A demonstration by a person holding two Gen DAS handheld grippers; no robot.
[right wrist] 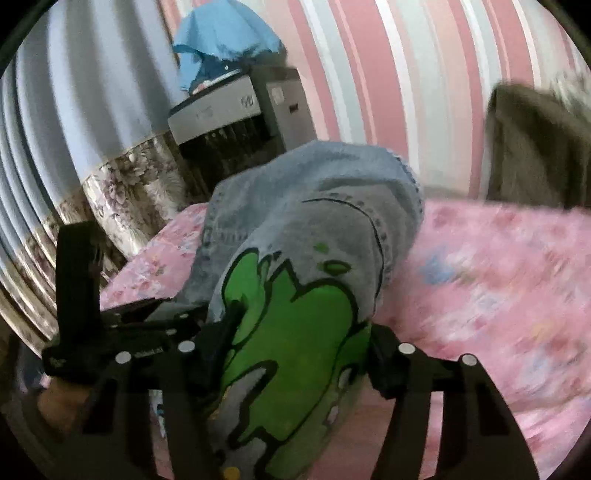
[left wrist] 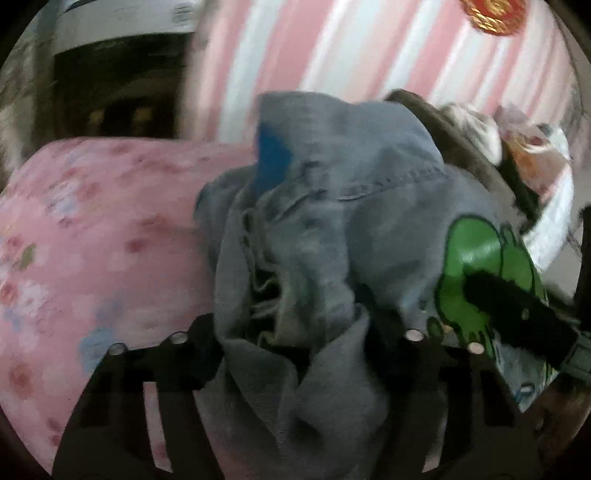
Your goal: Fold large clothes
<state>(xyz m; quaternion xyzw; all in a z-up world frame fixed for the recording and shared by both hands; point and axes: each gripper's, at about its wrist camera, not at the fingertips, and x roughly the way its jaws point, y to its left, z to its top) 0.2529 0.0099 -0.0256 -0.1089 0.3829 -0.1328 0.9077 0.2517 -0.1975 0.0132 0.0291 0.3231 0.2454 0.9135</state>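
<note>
1. Left gripper [left wrist: 303, 332], black and two-fingered, is clamped on a bunched fold of the faded blue-grey denim garment [left wrist: 351, 206]; from my left wrist view the cloth fills the whole gap between the fingers [left wrist: 201, 343], and I see it pressed against both.

2. Right gripper [right wrist: 295, 350], of the same black build, is likewise closed on the garment [right wrist: 314, 221]; in my right wrist view the fold it pinches carries the bright green cartoon patch with black outline [right wrist: 291, 332].

3. Denim garment: crumpled and bunched up between the two tools, over the pink floral bedspread [left wrist: 92, 221]. Seams and stitching show on its upper folds, and a small patch of vivid blue [left wrist: 271, 155] shows at a fold near the top of the heap.

4. Green patch [left wrist: 476, 258] in the left view: it sits at the right of the heap, and the right gripper's dark finger [left wrist: 517, 306] lies across it.

5. Left gripper as seen from my right view [right wrist: 147, 321]: it sits just beside the right one, at the garment's left edge.

6. Bedspread [right wrist: 498, 277]: it extends to the right of the garment, blurred by motion.

7. Background, right view: a pink-and-white striped wall [right wrist: 369, 74], a grey boxy appliance [right wrist: 236, 107] with light blue cloth [right wrist: 225, 33] draped on top, a pleated pale blue curtain with floral hem [right wrist: 92, 129], and a dark olive cloth [right wrist: 532, 147] at the right edge.

8. Background, left view: a heap of mixed clothing [left wrist: 498, 147] beyond the denim; I cannot tell its items apart.
</note>
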